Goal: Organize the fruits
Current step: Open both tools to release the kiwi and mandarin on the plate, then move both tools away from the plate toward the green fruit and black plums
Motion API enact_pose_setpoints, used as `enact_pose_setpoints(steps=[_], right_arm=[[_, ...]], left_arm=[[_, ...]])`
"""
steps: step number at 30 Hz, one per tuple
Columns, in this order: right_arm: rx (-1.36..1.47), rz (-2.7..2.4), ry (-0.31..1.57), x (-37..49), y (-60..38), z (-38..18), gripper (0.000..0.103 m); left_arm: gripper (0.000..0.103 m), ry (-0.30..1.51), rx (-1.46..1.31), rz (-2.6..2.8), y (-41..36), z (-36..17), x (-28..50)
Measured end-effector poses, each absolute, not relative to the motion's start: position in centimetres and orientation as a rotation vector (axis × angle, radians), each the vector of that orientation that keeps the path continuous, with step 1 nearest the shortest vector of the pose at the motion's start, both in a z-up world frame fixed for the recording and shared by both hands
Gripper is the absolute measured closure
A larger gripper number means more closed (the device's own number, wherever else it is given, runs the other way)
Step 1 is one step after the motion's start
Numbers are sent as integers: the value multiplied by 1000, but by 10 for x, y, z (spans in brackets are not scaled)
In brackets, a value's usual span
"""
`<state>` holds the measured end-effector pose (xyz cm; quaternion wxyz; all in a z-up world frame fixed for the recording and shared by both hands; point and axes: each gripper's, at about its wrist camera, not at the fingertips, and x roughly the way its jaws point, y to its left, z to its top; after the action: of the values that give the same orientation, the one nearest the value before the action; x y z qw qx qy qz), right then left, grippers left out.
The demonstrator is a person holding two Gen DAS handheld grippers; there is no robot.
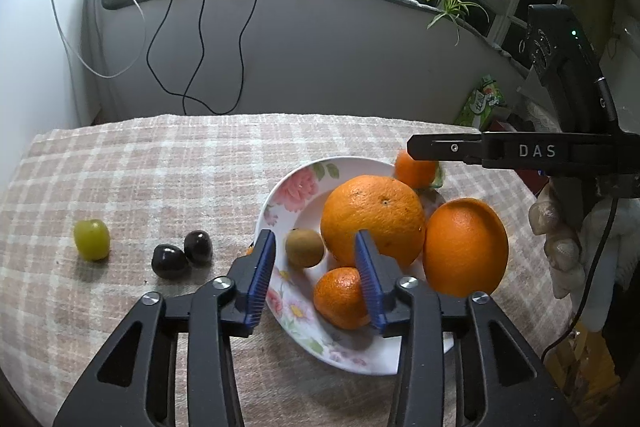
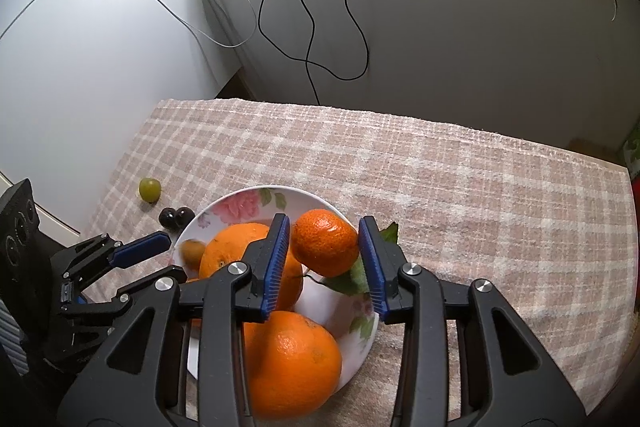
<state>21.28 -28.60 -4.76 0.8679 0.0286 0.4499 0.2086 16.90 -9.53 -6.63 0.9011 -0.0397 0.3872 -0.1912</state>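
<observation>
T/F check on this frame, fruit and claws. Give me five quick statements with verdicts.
1. The green grape lies on the cloth, outside the plate. True.
2. Two dark grapes sit inside the plate. False: they lie on the cloth, left of the plate.
3. The right claw has a small tangerine between its pads. True; whether the pads press on it cannot be told.
4. The plate holds only one orange fruit. False: two big oranges and small tangerines are in or at it.
5. The left claw is clamped on the small brown fruit. False: its pads stand apart, gripping nothing.
</observation>
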Motion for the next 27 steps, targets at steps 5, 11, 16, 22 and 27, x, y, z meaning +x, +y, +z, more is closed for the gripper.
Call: enact_pose_setpoints(steps=[5,11,16,22,27], right_arm=[[69,439,919,210,-287,-41,41],[60,440,914,208,-284,-38,41],[55,444,909,206,-282,-38,40],[47,449,896,203,-277,-34,34],[36,462,881,199,-271,-28,23]], left_arm=[[61,798,-81,-397,-95,-66,169],[61,798,-85,-396,-95,-66,166],[61,795,-88,-394,-93,-65,164],[54,792,-95,-388,-87,-63,159],[42,783,-106,-371,-77,-61,154]])
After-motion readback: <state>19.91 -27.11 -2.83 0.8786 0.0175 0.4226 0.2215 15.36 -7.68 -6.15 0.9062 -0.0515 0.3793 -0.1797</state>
